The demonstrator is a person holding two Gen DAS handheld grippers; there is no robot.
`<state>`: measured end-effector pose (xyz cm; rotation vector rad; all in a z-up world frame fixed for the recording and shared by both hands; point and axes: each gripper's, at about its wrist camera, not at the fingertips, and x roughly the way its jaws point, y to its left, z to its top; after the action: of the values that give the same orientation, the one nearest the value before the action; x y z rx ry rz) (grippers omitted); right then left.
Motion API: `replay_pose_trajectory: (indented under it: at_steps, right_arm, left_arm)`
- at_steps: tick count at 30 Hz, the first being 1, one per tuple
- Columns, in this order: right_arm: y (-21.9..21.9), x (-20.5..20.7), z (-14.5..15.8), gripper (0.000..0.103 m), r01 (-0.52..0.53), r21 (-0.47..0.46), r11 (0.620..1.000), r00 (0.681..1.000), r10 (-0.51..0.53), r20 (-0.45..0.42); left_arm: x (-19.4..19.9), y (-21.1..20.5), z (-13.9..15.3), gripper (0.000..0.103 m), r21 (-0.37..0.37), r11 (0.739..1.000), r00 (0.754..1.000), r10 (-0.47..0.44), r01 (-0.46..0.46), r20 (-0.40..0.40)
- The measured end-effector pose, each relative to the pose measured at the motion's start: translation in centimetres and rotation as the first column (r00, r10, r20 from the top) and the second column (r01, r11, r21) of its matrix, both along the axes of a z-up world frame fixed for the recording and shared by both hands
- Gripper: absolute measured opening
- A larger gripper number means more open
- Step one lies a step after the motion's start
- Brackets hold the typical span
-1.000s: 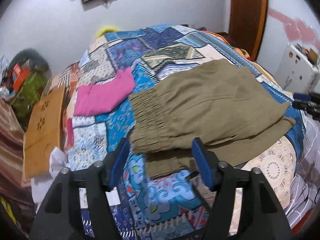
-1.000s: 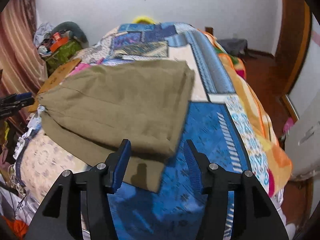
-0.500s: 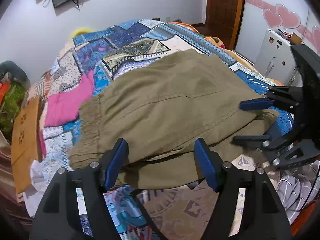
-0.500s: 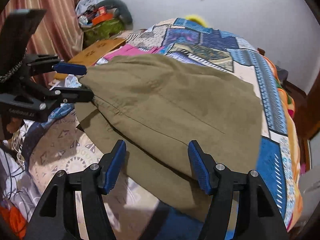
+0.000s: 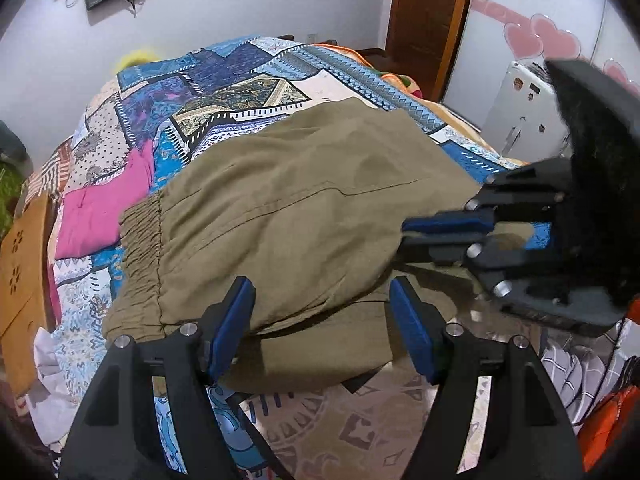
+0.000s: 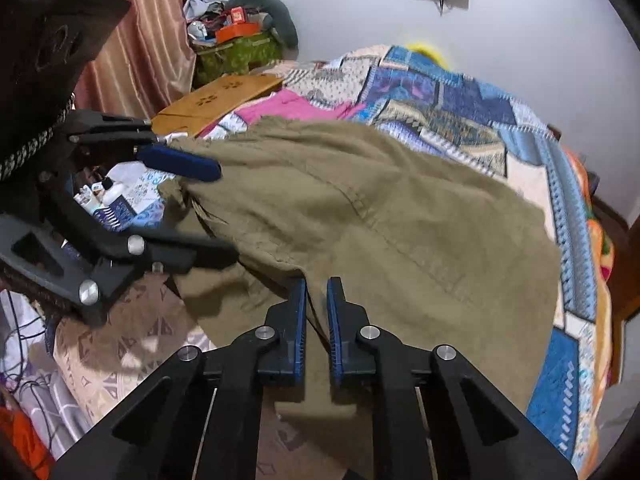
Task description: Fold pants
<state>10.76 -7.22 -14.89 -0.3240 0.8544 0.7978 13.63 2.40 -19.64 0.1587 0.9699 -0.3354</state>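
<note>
Olive pants (image 5: 300, 200) lie folded lengthwise across the patchwork bed quilt (image 5: 248, 68), with the gathered waistband on the left. My left gripper (image 5: 320, 286) is open, its blue pads on either side of the pants' near folded edge, not pressing it. In the right wrist view it (image 6: 224, 212) comes in from the left with the cloth between its spread fingers. My right gripper (image 6: 317, 284) is shut on a fold of the pants (image 6: 400, 220) at the near edge. Seen from the left wrist, it (image 5: 402, 237) reaches in from the right and pinches the cloth.
A pink garment (image 5: 100, 216) lies on the quilt left of the waistband. A wooden board (image 5: 20, 272) leans at the bed's left side. A white appliance (image 5: 520, 120) and a brown door (image 5: 432, 20) stand to the right. Clutter in a green basket (image 6: 236, 52) sits by the curtain (image 6: 132, 40).
My right gripper's jaws have gone from wide apart to shut on the pants' near edge. Both grippers came closer to the pants, and the left stays open.
</note>
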Motion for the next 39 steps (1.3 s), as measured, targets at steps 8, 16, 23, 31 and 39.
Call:
replay_pose_trajectory:
  at_steps: [8, 16, 23, 31, 39]
  right_arm:
    - [-1.2, 0.3, 2.7, 0.008, 0.039, 0.107, 0.994, 0.999, -0.039, -0.010]
    - [-0.5, -1.6, 2.5, 0.009, 0.010, 0.054, 0.998, 0.999, -0.011, 0.034]
    - [-0.4, -1.5, 1.2, 0.052, 0.084, -0.006, 0.996, 0.992, -0.083, 0.095]
    - [-2.5, -0.1, 0.8, 0.011, 0.160, -0.003, 0.987, 0.984, -0.159, 0.080]
    - [-3.2, -2.2, 1.6, 0.009, 0.090, -0.032, 0.995, 0.993, -0.088, 0.081]
  left_arm:
    - [0.8, -0.5, -0.1, 0.040, 0.096, 0.995, 0.998, 0.012, -0.017, 0.055]
    - [1.8, 0.5, 1.8, 0.024, 0.035, 0.997, 0.995, 0.065, -0.067, 0.071]
    - [1.3, -0.2, 3.0, 0.023, 0.032, 0.998, 0.994, 0.053, -0.056, 0.095]
    - [0.2, -0.3, 2.8, 0.021, 0.026, 0.999, 0.996, 0.035, -0.037, 0.080]
    - [-1.7, -0.7, 1.5, 0.021, 0.010, 1.000, 0.999, 0.013, -0.013, 0.033]
